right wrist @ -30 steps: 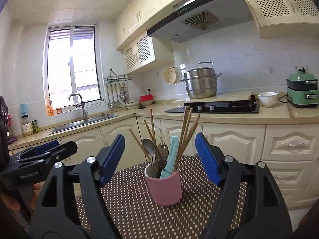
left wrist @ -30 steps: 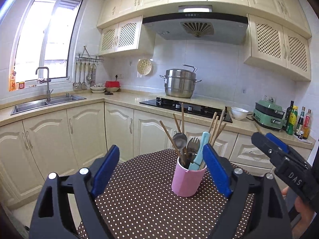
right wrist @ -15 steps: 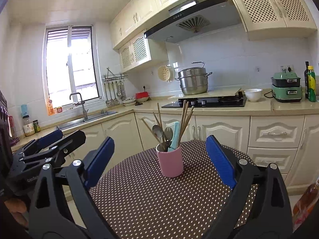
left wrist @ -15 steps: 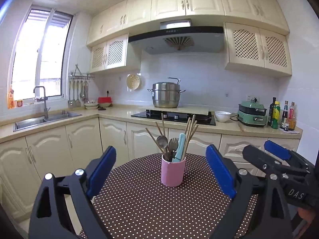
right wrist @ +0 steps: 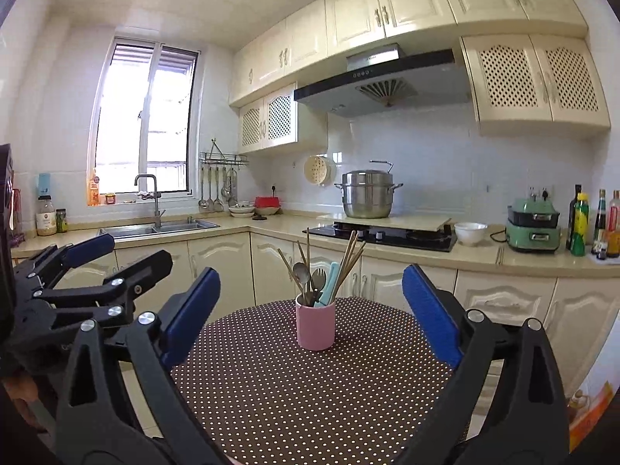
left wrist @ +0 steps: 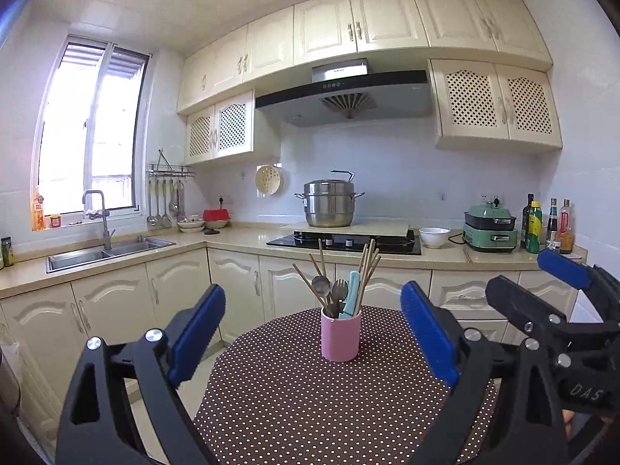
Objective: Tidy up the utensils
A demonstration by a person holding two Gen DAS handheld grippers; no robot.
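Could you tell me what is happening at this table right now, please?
A person holds a two-finger gripper in each hand, and neither grips anything. The left gripper and the right gripper have both just been opening, with nothing pressed between their pads. A pink cup stands upright on the dotted tablecloth, apart from both grippers, already holding chopsticks, a spoon, a fork and a pale blue-handled utensil. No loose utensils show on the cloth.

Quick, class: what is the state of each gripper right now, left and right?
Left gripper: open, holding nothing; its fingers have just been opening.
Right gripper: open, holding nothing; its fingers have just been opening.
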